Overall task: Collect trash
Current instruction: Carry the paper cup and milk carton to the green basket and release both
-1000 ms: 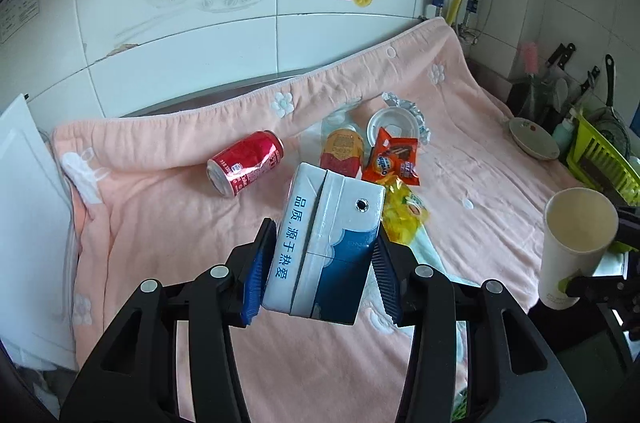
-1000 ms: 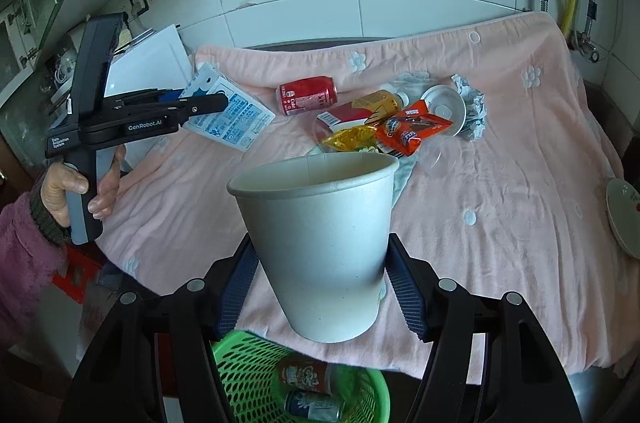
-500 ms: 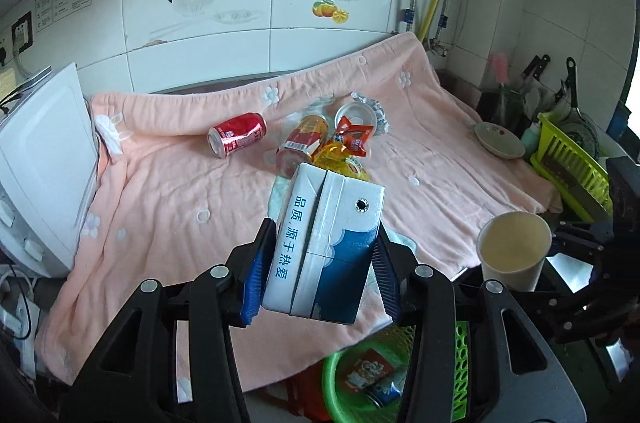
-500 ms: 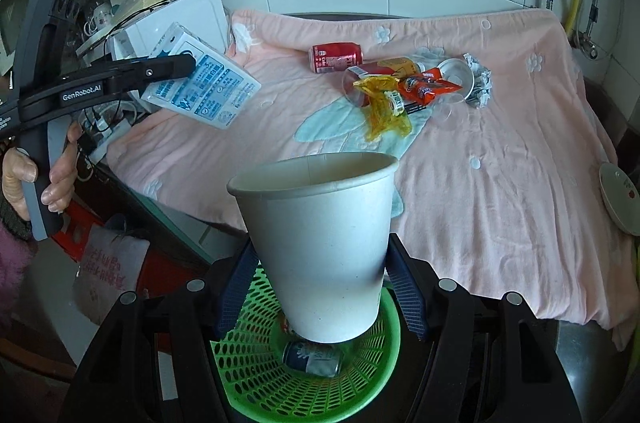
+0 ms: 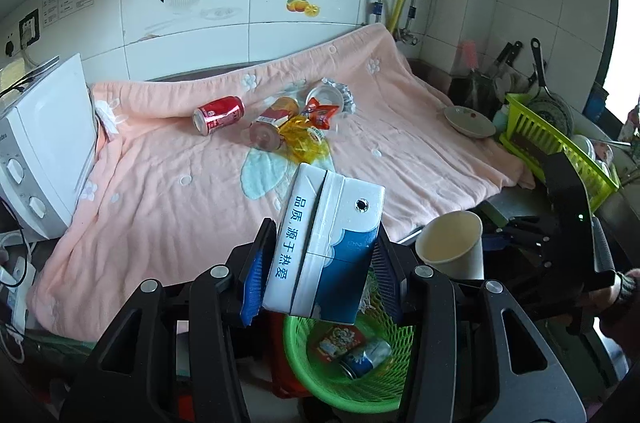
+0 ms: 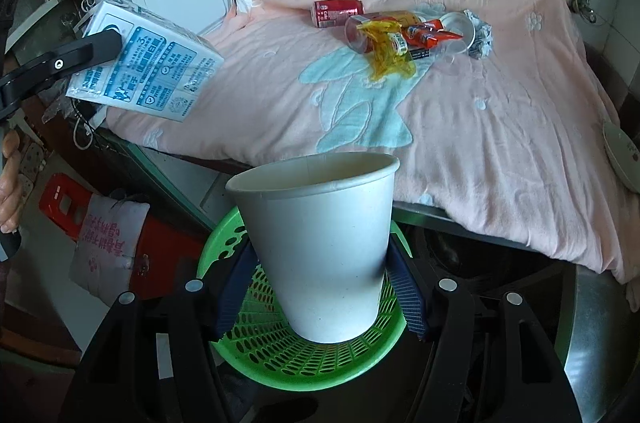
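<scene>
A white and blue milk carton (image 5: 324, 247) sits between the pads of my left gripper (image 5: 320, 275), which is shut on it, above a green plastic basket (image 5: 380, 395) on the floor. The basket holds a small can (image 5: 366, 359) and a wrapper (image 5: 340, 339). My right gripper (image 6: 320, 297) is shut on a white paper cup (image 6: 320, 247), held upright right over the same basket (image 6: 280, 355). The carton (image 6: 148, 63) shows at the upper left of the right wrist view. On the pink blanket (image 5: 180, 191) lie a red can (image 5: 218, 113), a bottle (image 5: 268, 133) and snack wrappers (image 5: 316, 115).
A white microwave (image 5: 40, 143) stands left of the blanket. A dish (image 5: 470, 121) and a yellow-green drying rack (image 5: 556, 143) are on the right. A red stool (image 6: 68, 203) with a cushion stands on the floor beside the basket. A person's hand (image 6: 10, 183) holds the left gripper's handle.
Both grippers drew back from the blanket to the counter's front edge. The green basket has come into view under the carton, and the cup has sunk toward it.
</scene>
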Tool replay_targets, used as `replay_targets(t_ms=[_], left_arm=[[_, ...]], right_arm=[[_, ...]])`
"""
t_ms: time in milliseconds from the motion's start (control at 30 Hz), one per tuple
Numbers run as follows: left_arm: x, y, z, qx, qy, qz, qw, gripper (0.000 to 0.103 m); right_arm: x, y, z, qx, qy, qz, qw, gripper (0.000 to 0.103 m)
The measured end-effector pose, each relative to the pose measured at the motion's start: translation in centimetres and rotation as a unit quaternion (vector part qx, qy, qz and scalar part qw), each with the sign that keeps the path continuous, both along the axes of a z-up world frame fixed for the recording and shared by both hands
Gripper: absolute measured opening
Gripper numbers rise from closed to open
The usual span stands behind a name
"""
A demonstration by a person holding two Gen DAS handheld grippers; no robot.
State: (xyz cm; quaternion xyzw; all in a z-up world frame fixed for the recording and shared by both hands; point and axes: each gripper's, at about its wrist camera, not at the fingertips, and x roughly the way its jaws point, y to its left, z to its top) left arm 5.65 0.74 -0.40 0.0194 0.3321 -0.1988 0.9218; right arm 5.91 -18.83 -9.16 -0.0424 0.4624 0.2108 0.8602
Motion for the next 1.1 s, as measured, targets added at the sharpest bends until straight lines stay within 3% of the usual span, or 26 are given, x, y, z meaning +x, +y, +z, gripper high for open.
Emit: replay_targets(t_ms=[433,1100], left_arm=[[-2.4,-2.4,-1.7,-0.008,0.024,-0.032,0.9992,0.047],[-2.8,-5.3,-6.0,-0.009,0.111,-0.067,0.9916,0.05]], right_arm=[[-1.7,-1.3,1.2,0.014,-0.013,-0.014,1.0,0.077],[-2.9,-3.4,2.1,0.026,-0.027,-0.041,0.998,0.083]])
